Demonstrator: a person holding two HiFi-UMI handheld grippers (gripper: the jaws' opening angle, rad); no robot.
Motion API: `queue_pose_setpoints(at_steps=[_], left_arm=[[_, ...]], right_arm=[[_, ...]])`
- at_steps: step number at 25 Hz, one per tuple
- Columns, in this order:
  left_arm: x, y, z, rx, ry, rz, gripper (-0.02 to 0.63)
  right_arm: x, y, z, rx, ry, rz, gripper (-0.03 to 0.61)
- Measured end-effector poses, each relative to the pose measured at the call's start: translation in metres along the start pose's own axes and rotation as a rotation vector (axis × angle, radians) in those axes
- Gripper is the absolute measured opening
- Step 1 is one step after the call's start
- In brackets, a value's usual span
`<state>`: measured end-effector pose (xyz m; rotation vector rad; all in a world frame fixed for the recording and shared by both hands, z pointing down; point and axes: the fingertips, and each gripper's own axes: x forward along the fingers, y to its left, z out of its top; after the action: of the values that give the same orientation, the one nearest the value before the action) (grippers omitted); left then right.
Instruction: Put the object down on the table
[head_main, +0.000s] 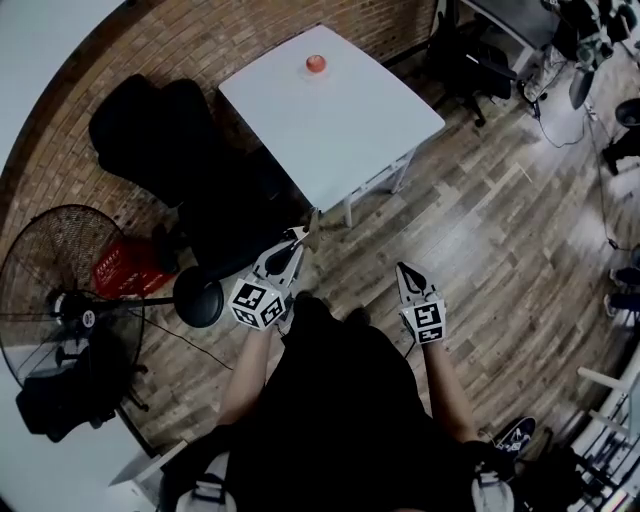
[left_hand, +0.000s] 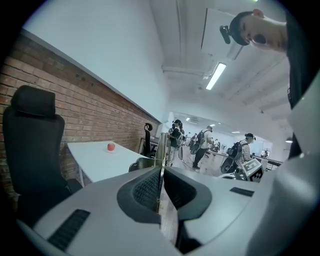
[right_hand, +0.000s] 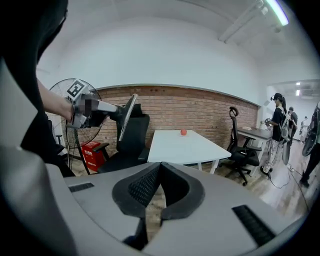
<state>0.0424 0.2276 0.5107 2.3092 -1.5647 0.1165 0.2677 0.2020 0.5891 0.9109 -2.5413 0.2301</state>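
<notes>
My left gripper (head_main: 295, 243) is shut on a thin flat plate-like object (left_hand: 161, 150). The object shows edge-on between the pads and sticks out past the tips. In the right gripper view the same object (right_hand: 127, 117) tilts up from that gripper in front of the black chair. My right gripper (head_main: 405, 270) is shut with nothing between its pads (right_hand: 145, 185). Both grippers hang over the wooden floor, short of the white table (head_main: 340, 130). A small red object (head_main: 316, 63) rests at the table's far edge, also in the left gripper view as the red object (left_hand: 110, 146).
A black office chair (head_main: 190, 150) stands left of the table, close to my left gripper. A standing fan (head_main: 60, 270) and a red crate (head_main: 130, 268) are at the left. Another black chair (right_hand: 239, 145) sits right of the table. Several people (left_hand: 202, 145) stand far off.
</notes>
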Motion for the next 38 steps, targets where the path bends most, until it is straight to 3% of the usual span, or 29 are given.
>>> queue_pose_setpoints(at_steps=[19, 38], left_arm=[[-0.016, 0.033, -0.002, -0.020, -0.041, 0.015, 0.034], [0.047, 0.114, 0.029, -0.036, -0.024, -0.066, 0.034]], right_arm=[[0.026, 0.025, -0.002, -0.017, 0.028, 0.012, -0.002], [0.110, 0.005, 0.037, 0.014, 0.054, -0.046, -0.002]])
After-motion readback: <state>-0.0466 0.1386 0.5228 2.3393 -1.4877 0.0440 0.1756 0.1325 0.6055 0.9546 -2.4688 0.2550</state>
